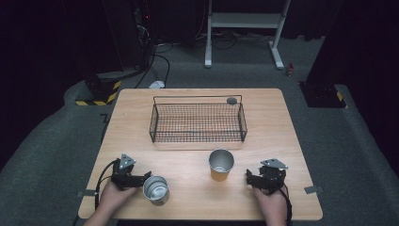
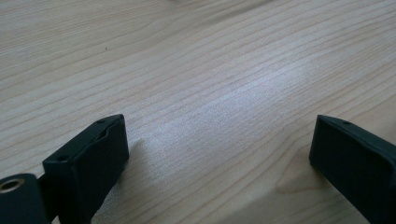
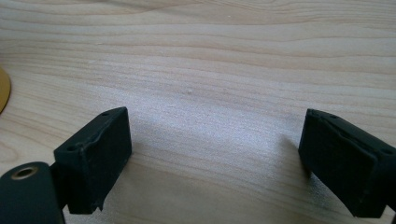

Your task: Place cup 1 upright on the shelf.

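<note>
High view: the left gripper (image 1: 146, 179) rests on the wooden table (image 1: 141, 108) near its front left edge, its tip just beside a silver cup (image 1: 156, 189). The right gripper (image 1: 248, 178) rests near the front right edge, a short way right of a second cup (image 1: 221, 165) with a silver interior and an orange-brown outer wall. A black wire basket (image 1: 197, 123) sits behind both cups at mid-table, with a small dark round object (image 1: 231, 100) at its far right corner. No legible writing, brand or label is visible on any item. Left gripper view: the jaws stand wide apart over bare wood grain, gripping nothing. Right gripper view: the jaws are likewise spread wide and empty; a yellow curved edge (image 3: 3, 91) shows at the left border.
</note>
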The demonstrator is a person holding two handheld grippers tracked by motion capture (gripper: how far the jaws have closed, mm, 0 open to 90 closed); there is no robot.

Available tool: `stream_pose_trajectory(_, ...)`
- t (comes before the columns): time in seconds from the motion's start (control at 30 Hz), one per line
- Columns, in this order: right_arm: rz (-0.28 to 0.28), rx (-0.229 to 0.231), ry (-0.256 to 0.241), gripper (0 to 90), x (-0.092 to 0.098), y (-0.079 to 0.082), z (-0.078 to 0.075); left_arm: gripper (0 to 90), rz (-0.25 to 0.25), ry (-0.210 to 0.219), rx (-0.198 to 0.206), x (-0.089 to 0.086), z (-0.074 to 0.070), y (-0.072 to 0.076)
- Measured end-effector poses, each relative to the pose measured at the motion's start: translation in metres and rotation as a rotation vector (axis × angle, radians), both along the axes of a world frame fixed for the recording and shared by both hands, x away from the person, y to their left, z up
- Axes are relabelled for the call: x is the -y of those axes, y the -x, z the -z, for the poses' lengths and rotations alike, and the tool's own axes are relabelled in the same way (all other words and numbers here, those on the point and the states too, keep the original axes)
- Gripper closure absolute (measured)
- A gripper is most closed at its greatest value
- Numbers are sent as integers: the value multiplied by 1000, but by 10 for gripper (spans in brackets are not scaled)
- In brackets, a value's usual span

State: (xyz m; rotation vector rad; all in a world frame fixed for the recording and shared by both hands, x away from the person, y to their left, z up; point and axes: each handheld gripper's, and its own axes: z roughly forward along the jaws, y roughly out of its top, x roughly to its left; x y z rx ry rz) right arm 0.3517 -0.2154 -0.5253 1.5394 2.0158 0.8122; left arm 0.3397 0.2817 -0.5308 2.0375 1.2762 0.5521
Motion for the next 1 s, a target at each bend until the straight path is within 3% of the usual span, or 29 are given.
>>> stream_pose_trajectory(0.53, 5, 4, -6, 112, 1, 0, 0, 50, 1, 1, 0, 0, 0, 0)
stream_pose_trajectory(1.0, -54, 40, -34, 116, -3, 9, -13, 49, 2, -1, -1, 0, 0, 0)
